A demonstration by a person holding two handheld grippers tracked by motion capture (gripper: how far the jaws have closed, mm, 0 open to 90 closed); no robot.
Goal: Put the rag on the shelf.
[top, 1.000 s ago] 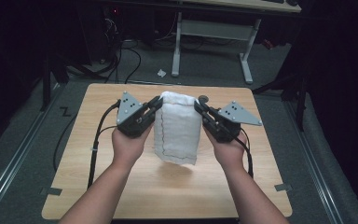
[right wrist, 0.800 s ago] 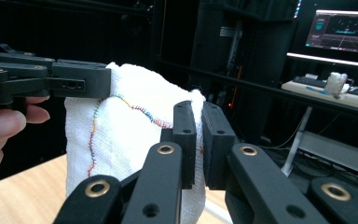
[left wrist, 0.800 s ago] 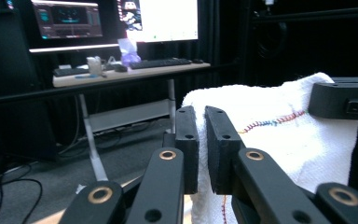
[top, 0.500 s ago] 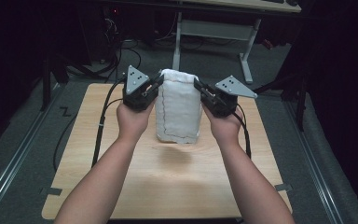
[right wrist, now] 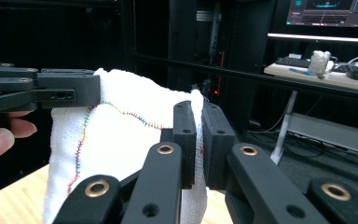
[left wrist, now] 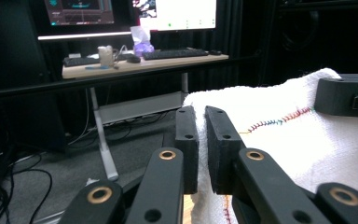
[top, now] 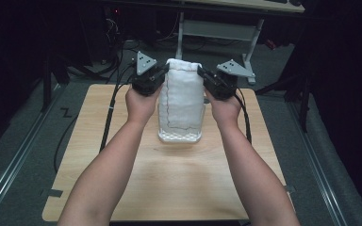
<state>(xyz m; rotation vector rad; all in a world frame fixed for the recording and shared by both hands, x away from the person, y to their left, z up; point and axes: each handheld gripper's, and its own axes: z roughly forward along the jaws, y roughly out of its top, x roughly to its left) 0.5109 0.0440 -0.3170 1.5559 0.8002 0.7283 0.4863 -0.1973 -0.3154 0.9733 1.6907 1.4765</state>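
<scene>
The white woven cloth with a rainbow-stitched seam (top: 183, 101) now hangs farther from the person than it did a second ago, carried toward the far half of the light wooden table (top: 179, 179), and its bottom edge, which half a second back hung clear, now rests folded on the tabletop just under the hands. The left gripper (top: 158, 77) has its jaws pressed together on the cloth's upper left corner, and the left gripper view shows the fabric (left wrist: 279, 140) pinched between the two black pads. The right gripper (top: 206, 77) is likewise clamped on the upper right corner, with the cloth (right wrist: 121, 149) draped down beside its jaws in the right gripper view. Both grippers have moved away from the person and slightly up, keeping the top edge stretched between them. Judging from this, the cloth is being laid down from its lower edge for folding or flattening; the next move probably calls for lowering both corners evenly. How much cloth lies bunched on the table is hard to tell from above.
</scene>
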